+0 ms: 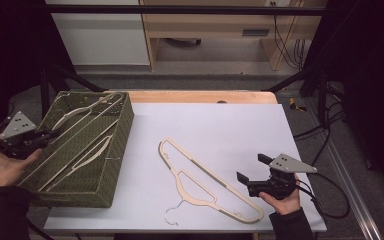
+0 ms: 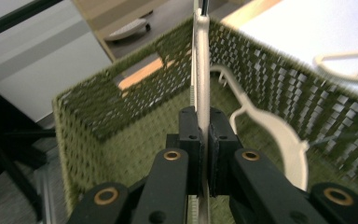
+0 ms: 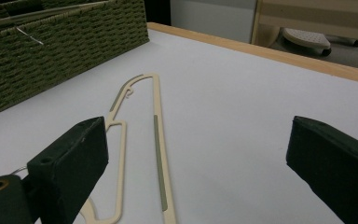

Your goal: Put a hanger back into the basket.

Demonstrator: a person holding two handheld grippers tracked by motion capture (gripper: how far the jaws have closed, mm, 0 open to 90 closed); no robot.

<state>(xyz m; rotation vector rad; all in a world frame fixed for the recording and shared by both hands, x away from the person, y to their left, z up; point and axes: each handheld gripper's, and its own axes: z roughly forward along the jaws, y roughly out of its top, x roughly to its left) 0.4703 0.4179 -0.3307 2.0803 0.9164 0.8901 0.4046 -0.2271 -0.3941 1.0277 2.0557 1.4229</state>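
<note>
A cream hanger (image 1: 206, 178) lies flat on the white table, its metal hook toward the front edge. My right gripper (image 1: 251, 167) stands open just to its right, low over the table, with nothing between its fingers; the right gripper view shows that hanger (image 3: 159, 140) ahead of my gripper (image 3: 200, 147). At the left, my left gripper (image 1: 50, 135) reaches over the near-left rim of a green woven basket (image 1: 126, 125). It is shut on the thin bar of another cream hanger (image 2: 201, 70), which runs away from the gripper (image 2: 204, 128) across the basket (image 2: 121, 116).
More cream hangers (image 1: 87, 152) lie inside the basket, one curved arm (image 2: 279, 135) close beside the held bar. The table top (image 1: 220, 125) ends in a wooden strip at the far side. Beyond it stand a dark frame, cables and wooden furniture.
</note>
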